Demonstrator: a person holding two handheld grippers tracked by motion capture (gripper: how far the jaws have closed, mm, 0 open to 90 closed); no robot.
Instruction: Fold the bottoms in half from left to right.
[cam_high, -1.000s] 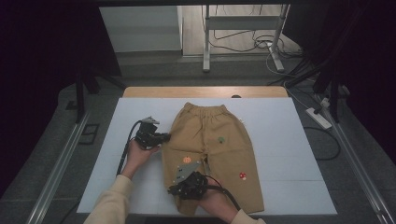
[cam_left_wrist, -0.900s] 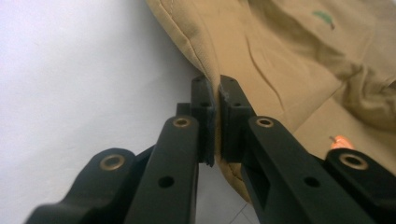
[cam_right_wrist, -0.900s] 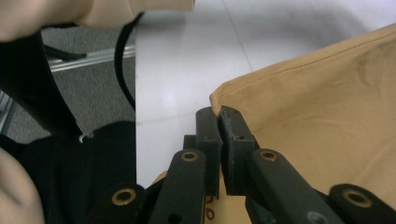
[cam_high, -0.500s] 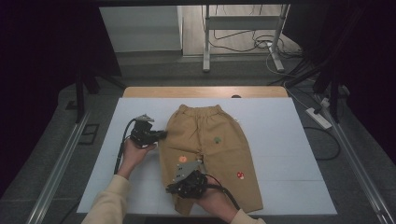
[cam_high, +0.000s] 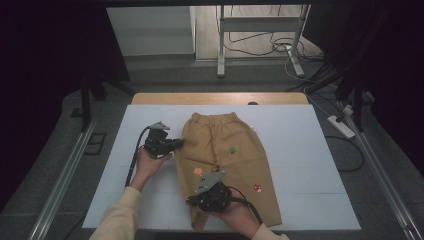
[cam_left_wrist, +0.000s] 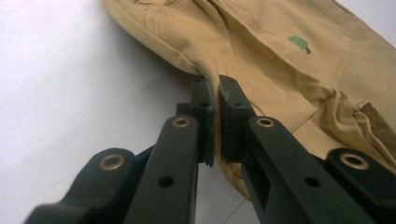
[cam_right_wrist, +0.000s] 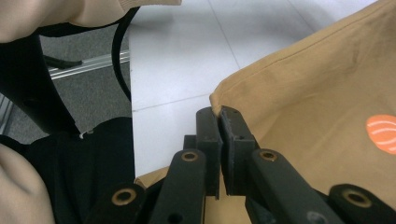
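Observation:
Tan children's trousers (cam_high: 240, 155) lie flat on the white table cover (cam_high: 310, 150), waistband at the far side. They carry small patches: a green tree (cam_high: 233, 149), an orange one (cam_high: 198, 171) and a red mushroom (cam_high: 257, 188). My left gripper (cam_high: 179, 144) is at the trousers' left edge below the waistband. In the left gripper view it (cam_left_wrist: 216, 86) is shut on that edge of the cloth (cam_left_wrist: 280, 60). My right gripper (cam_high: 192, 200) is near the hem of the left leg. In the right gripper view it (cam_right_wrist: 218, 114) is shut on the hem corner (cam_right_wrist: 317, 93).
The table's wooden far edge (cam_high: 220, 98) shows beyond the cover. A power strip (cam_high: 341, 126) and cables lie on the floor at the right, a metal stand (cam_high: 220, 45) behind. Metal rails (cam_high: 65, 175) run along both sides. White cover shows on both sides of the trousers.

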